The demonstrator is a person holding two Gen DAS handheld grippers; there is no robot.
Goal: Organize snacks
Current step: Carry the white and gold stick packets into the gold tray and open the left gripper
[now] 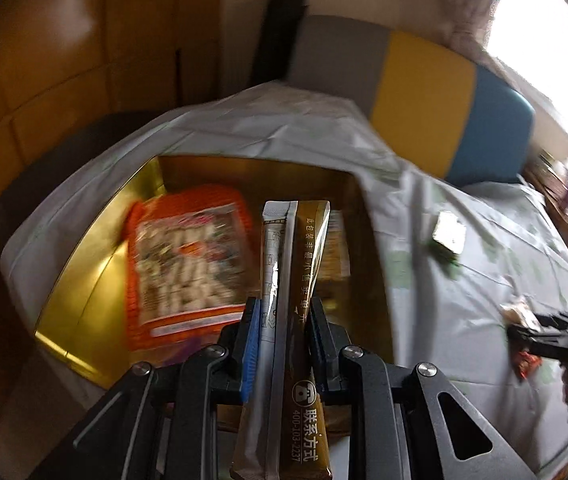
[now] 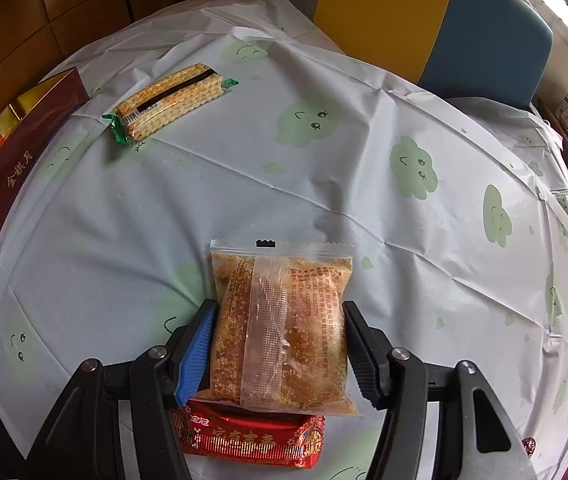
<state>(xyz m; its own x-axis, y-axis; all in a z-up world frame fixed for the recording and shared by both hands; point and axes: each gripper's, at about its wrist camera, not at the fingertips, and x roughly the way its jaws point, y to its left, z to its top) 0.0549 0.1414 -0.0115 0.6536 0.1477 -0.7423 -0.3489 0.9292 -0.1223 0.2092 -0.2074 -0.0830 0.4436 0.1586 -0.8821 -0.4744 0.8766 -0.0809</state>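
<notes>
1. Hovering over the gold-lined box (image 1: 96, 264), the left gripper (image 1: 284, 316) pinches two stick sachets (image 1: 296, 280), one silver and one brown, its jaws narrow and tight on them; the sachets stand above the box's open interior, not yet let go.
2. Lying inside the box is one orange snack packet (image 1: 188, 264), with another pack partly hidden behind the sachets, so part of the sorting appears done.
3. Over on the tablecloth (image 2: 364, 184), the right gripper (image 2: 280, 332) brackets a clear bag of golden crumbly snack (image 2: 280, 328) at a middling width, both pads against the bag's sides; the bag looks gripped, though whether it is lifted cannot be told.
4. Just beneath that bag sits a red wrapped snack (image 2: 252, 440), and well apart, near the box's red outer wall (image 2: 16, 160), lies a cracker pack with green ends (image 2: 168, 100).
5. Judging by what remains out, roughly half the job is left: sachets, bag, red snack and crackers still await the box.
</notes>
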